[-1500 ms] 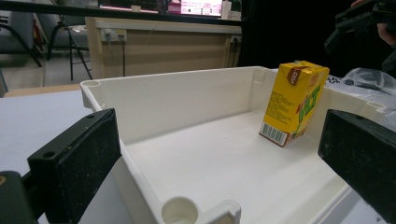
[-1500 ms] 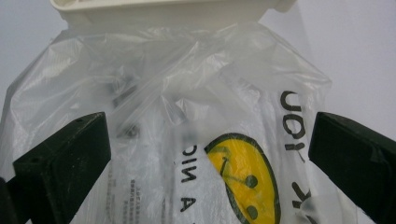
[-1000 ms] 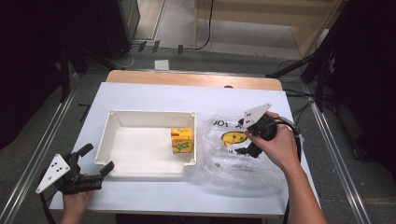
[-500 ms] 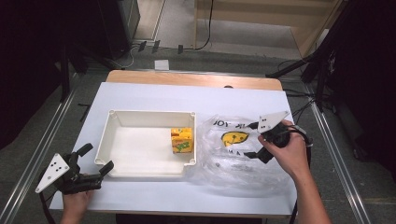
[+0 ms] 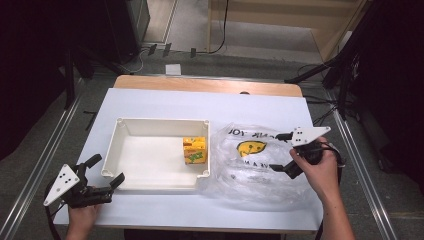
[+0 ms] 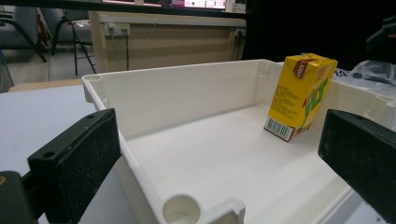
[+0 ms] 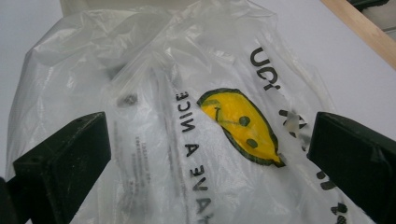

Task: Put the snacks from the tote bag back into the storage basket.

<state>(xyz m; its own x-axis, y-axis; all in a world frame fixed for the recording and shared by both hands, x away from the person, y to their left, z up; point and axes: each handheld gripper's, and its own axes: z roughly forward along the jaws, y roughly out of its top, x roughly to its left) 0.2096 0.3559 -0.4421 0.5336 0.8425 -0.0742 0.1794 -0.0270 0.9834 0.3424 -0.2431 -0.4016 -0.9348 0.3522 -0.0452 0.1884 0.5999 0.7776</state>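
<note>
Right gripper [image 5: 286, 151] drawn back off plastic bag [image 5: 255, 160], jaws wide, empty; bag ahead of fingertips; left gripper [image 5: 106, 171] unmoved, agape at tray [image 5: 150, 125] corner; re-grasp likely next.

Lighting's pretty uneven in the high view: the white table [image 5: 150, 105] is bright and evenly lit from above, but the room around it drops to near black at both sides. Shadows are soft, just a faint one inside the tray [image 5: 150, 125] along its walls. The plastic bag [image 5: 260, 170] throws some pale glare off its wrinkles. Pic is a bit soft overall, w/ slight bending at the edges. In the left gripper view the carton [image 6: 301, 95] is sharp-ish, bg is dim and hazy. In the right gripper view the close jaws are blurred, and the bag print looks decently crisp.
</note>
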